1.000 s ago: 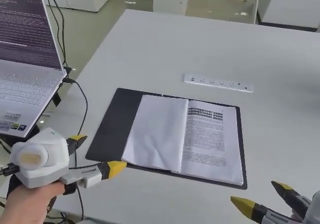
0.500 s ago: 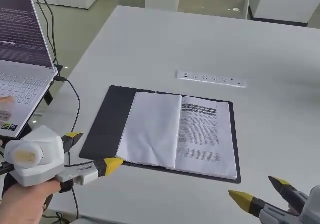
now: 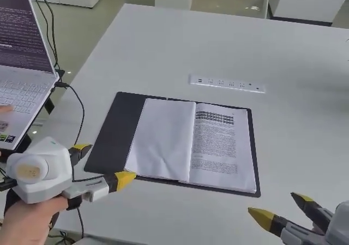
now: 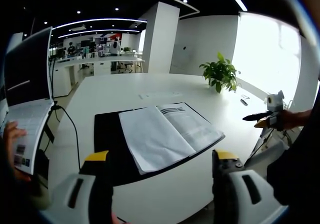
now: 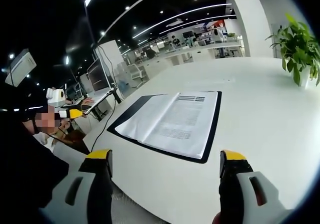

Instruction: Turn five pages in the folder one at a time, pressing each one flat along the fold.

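- Lying open and flat near the front edge of the white table (image 3: 180,37), the folder (image 3: 113,137) shows its black cover on the left. A blank page (image 3: 161,138) is spread over that cover, and a printed page (image 3: 221,147) lies on the right. This puts the fold (image 3: 190,141) straight ahead of the person, within reach of both tools.
- The left gripper (image 3: 103,163) hovers by the table's left front corner. It is near the folder's lower left corner but apart from it, with its jaws spread wide and nothing between them.
- The right gripper (image 3: 281,207) hovers low at the front edge, beyond the folder's lower right corner and well apart from it. Its yellow-tipped jaws are likewise spread and empty.
- Both gripper views look along open jaws at the folder, which lies ahead of the tips and untouched.
- I judge this a ready stance, with each tool on its own side. One can lift the free edge of the printed page while the other presses along the fold.
- The next turn likely starts at the printed page's outer edge, the side nearest the right gripper.
- A laptop (image 3: 22,65) and its cable (image 3: 82,111) sit off to the left, and a power strip (image 3: 226,84) lies beyond the folder.
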`<state>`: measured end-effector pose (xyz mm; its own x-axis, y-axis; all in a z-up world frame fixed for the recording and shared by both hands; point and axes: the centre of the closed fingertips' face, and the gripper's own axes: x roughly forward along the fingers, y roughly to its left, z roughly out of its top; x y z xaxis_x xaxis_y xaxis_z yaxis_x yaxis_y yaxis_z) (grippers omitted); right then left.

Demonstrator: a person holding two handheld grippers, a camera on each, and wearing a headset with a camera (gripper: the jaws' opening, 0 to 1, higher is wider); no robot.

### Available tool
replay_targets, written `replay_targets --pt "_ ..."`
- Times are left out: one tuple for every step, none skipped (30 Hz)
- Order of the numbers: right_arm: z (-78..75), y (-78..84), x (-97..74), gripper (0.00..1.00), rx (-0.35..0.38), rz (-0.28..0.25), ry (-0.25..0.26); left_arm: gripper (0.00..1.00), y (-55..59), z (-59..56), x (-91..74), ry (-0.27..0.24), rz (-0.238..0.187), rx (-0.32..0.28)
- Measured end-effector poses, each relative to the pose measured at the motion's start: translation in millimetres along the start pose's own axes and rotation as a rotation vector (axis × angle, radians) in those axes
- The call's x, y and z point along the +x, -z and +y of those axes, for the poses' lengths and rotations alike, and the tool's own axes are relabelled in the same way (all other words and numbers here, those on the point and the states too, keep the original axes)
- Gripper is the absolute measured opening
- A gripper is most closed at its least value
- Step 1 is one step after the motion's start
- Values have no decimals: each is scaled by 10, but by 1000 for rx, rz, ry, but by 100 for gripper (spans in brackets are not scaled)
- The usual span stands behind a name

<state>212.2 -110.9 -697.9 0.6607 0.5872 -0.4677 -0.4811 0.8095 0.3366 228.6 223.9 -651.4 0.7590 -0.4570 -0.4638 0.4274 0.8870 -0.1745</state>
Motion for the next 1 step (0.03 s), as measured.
replay_targets --pt "-4 -3 -3 88 3 -2 1 82 1 -2 2 1 1 0"
